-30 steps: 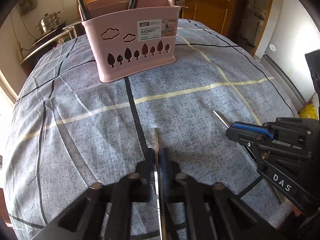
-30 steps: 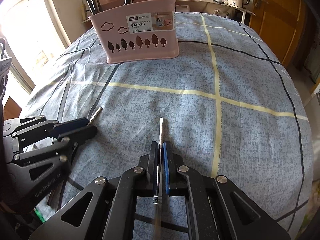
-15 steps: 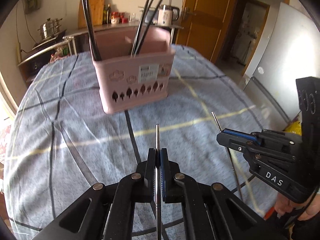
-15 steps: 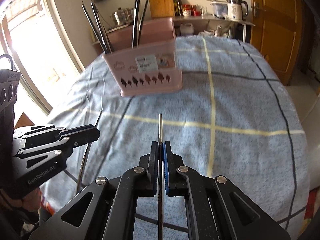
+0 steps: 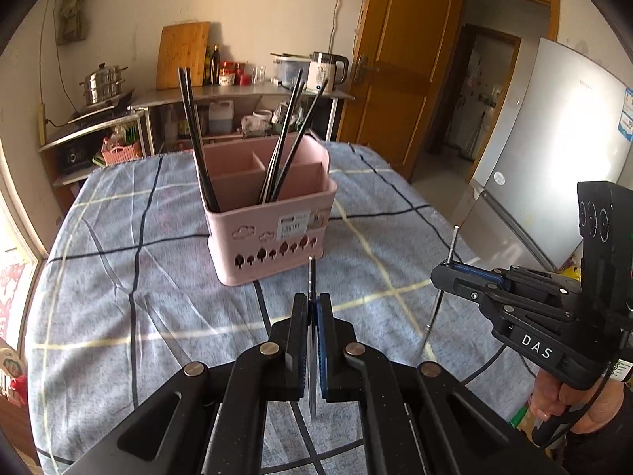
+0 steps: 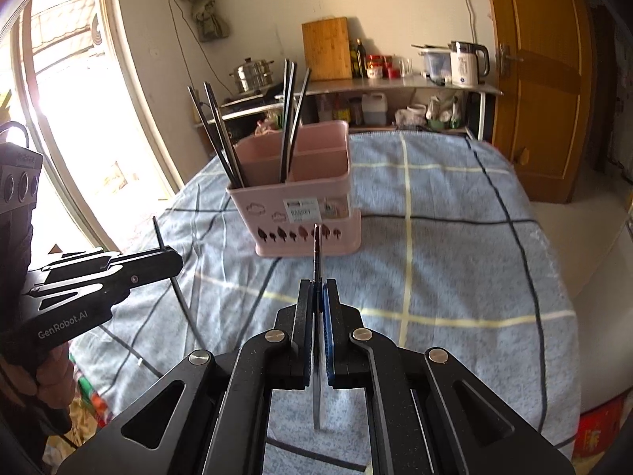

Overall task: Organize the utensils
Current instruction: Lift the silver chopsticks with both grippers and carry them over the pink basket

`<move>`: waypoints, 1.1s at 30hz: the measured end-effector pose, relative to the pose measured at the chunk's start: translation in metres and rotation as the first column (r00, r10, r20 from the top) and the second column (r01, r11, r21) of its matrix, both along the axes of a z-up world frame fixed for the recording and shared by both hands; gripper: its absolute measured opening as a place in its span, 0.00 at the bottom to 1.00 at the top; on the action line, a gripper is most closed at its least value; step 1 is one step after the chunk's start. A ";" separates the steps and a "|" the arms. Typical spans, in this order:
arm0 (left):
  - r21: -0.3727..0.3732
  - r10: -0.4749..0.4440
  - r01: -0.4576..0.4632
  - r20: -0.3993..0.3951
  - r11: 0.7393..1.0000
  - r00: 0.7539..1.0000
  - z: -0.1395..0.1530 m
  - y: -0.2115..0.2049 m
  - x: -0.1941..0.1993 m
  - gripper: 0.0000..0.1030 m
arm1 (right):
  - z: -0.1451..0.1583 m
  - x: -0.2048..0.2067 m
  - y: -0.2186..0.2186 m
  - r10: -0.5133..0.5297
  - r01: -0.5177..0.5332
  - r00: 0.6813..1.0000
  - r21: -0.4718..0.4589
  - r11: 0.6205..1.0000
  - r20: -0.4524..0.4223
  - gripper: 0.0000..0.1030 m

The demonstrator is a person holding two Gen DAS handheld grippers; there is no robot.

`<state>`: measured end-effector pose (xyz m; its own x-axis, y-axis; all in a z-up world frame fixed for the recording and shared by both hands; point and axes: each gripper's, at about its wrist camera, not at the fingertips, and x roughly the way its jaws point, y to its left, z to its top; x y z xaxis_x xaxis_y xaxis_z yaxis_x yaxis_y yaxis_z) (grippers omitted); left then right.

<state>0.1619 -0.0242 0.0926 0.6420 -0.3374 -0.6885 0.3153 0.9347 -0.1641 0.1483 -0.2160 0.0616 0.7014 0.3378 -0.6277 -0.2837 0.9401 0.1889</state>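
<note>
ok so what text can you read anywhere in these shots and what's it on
"DAS": white letters on the right gripper body, left wrist view.
"GenRobot.AI": on the left gripper body, right wrist view.
"BASKET": sticker on the pink basket; its smaller print is too blurred to read.
Fridge stickers: too small to read.

Both hand-held grippers, left (image 5: pixel 312 308) and right (image 6: pixel 318 297), are lifting their chopsticks (image 5: pixel 311 277) off the tabletop (image 5: pixel 118 277), rising above the pink basket (image 5: pixel 273 233).

Home kitchen: steamer pot (image 5: pixel 103 84) at 10 o'clock, cutting board (image 5: pixel 182 55) and kettle (image 5: pixel 328 71) on steel shelf at 12, fridge (image 5: pixel 554 150) at 2.
</note>
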 end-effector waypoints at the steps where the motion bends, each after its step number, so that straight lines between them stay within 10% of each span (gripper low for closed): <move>1: -0.002 -0.001 0.001 0.003 1.000 1.000 0.002 0.000 -0.001 0.04 | 0.003 -0.001 0.000 0.001 -0.001 1.000 0.000 1.000 0.008 0.05; 33: -0.007 0.036 -0.036 0.092 0.999 0.995 0.050 0.015 0.030 0.04 | 0.047 0.018 0.020 0.033 -0.035 0.991 0.013 0.999 0.131 0.04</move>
<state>0.1915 -0.0089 0.1428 0.7142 -0.3166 -0.6242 0.2952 0.9449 -0.1415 0.1667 -0.1958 0.1084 0.7649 0.3714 -0.5263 -0.3385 0.9269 0.1621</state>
